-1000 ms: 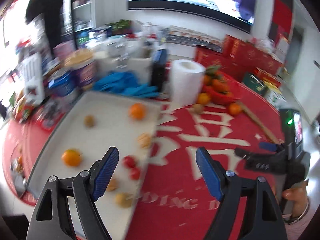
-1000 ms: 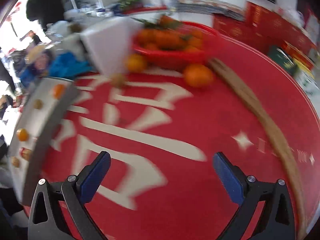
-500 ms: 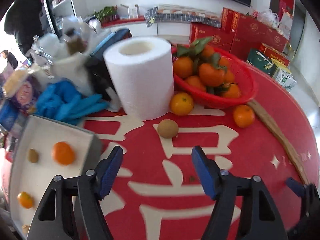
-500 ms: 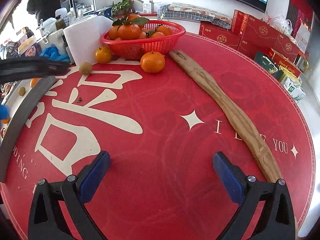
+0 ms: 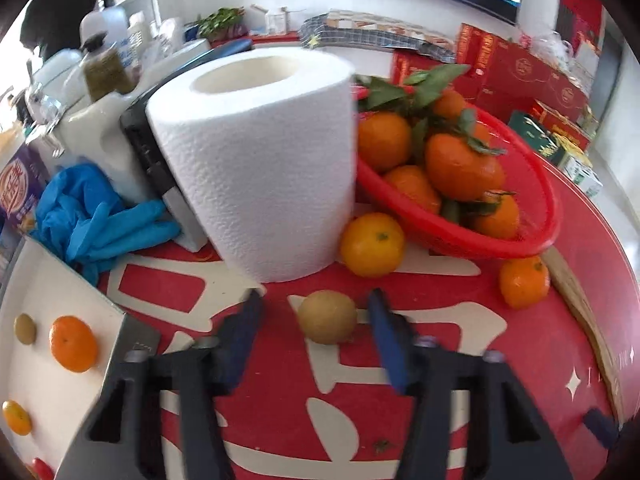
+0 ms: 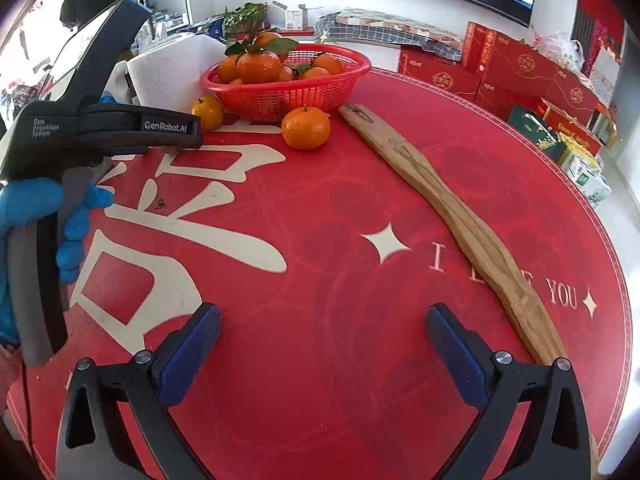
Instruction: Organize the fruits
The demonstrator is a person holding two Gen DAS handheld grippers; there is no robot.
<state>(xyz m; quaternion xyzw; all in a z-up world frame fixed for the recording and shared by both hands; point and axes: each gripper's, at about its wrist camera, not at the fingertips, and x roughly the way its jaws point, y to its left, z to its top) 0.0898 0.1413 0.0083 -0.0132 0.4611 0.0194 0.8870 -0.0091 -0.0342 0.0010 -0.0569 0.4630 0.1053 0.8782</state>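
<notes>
In the left wrist view a small brown-green fruit [image 5: 327,316] lies on the red tablecloth. My left gripper [image 5: 316,332] is open, its fingers on either side of that fruit and apart from it. Two loose oranges [image 5: 373,244] [image 5: 523,283] lie beside a red basket [image 5: 520,236] of leafy oranges. A white tray [image 5: 24,360] at left holds several small fruits. My right gripper [image 6: 323,344] is open and empty over the bare cloth. The basket [image 6: 288,96] and loose oranges [image 6: 306,128] [image 6: 208,112] show far ahead of it.
A tall paper roll [image 5: 256,160] stands just behind the small fruit. Blue gloves [image 5: 100,216] and bottles crowd the back left. A long wooden stick [image 6: 448,208] lies across the right of the table. The left gripper's body [image 6: 100,132] fills the right view's left side.
My left gripper swung from over the tray to the table and closed in on the small brown-green fruit, which now lies between its fingers. The right gripper has steadied over the cloth.
</notes>
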